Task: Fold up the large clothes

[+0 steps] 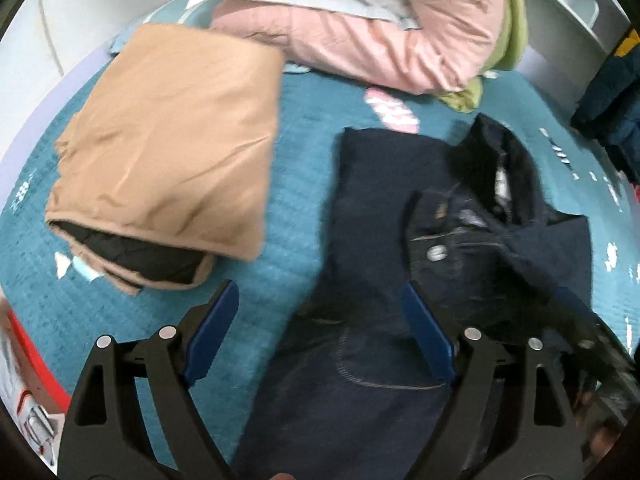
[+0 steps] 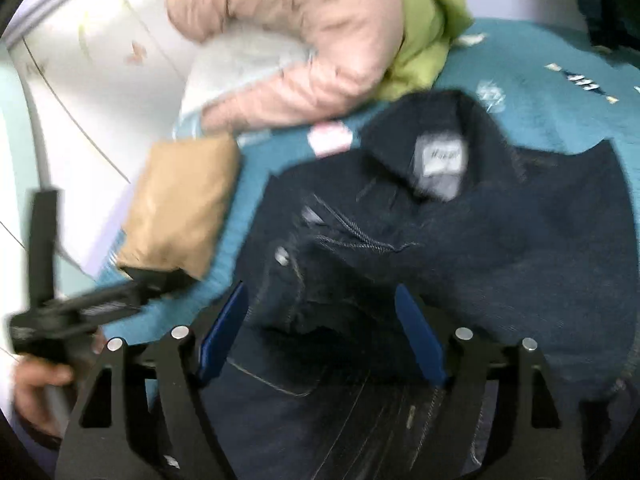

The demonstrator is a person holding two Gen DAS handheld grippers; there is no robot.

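The left gripper (image 1: 316,332) hangs with its jaws spread wide and nothing between them, over the near edge of the dark denim jacket (image 1: 384,208) and the teal bedspread (image 1: 304,184). The right gripper (image 2: 320,332) is likewise wide apart and empty above the jacket's front. The jacket lies partly folded on the bedspread, collar away, beside a folded tan garment (image 1: 168,140), with a pink coat (image 1: 384,44) behind.
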